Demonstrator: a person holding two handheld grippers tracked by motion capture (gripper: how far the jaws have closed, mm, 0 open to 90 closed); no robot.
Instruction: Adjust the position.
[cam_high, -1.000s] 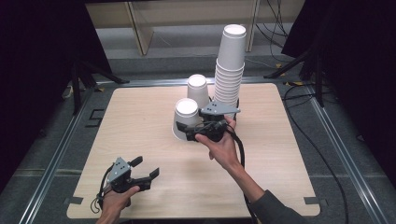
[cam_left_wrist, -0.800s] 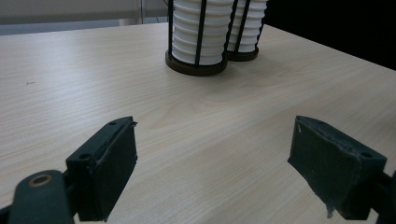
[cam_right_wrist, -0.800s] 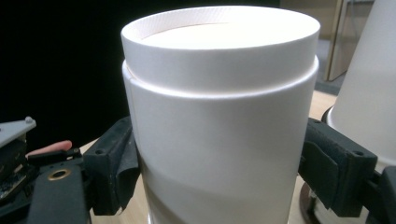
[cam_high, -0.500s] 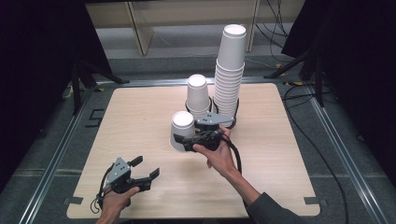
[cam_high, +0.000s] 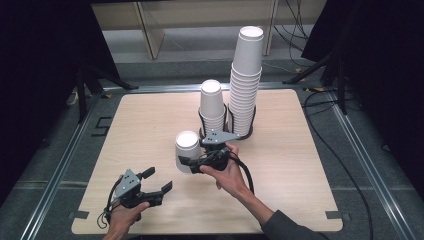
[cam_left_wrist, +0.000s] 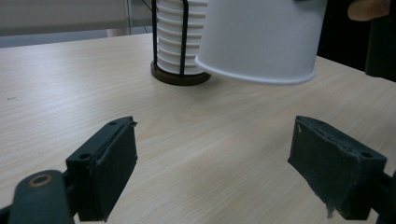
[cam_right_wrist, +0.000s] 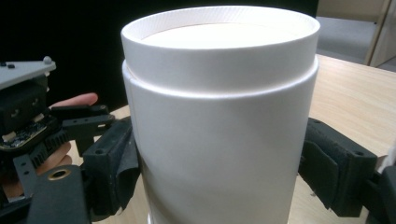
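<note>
The right gripper (cam_high: 192, 164) is carrying an upside-down paper cup (cam_high: 187, 150) toward the near left, away from the short stack (cam_high: 212, 107) and the tall stack (cam_high: 245, 82) where it was a second ago. Its fingers (cam_right_wrist: 112, 161) are closing on the cup's sides, and the cup is hanging tilted just above the bench (cam_high: 140, 120). The left gripper (cam_high: 159, 191) is waiting near the near edge, fingers spread wide and empty. Judging by this, a handover or a set-down is coming.

two cup stacks (cam_high: 246, 85) (cam_high: 212, 106), one lone cup (cam_high: 187, 150), two tongs (cam_high: 187, 164) (cam_high: 158, 181), one table (cam_high: 300, 170)
</note>
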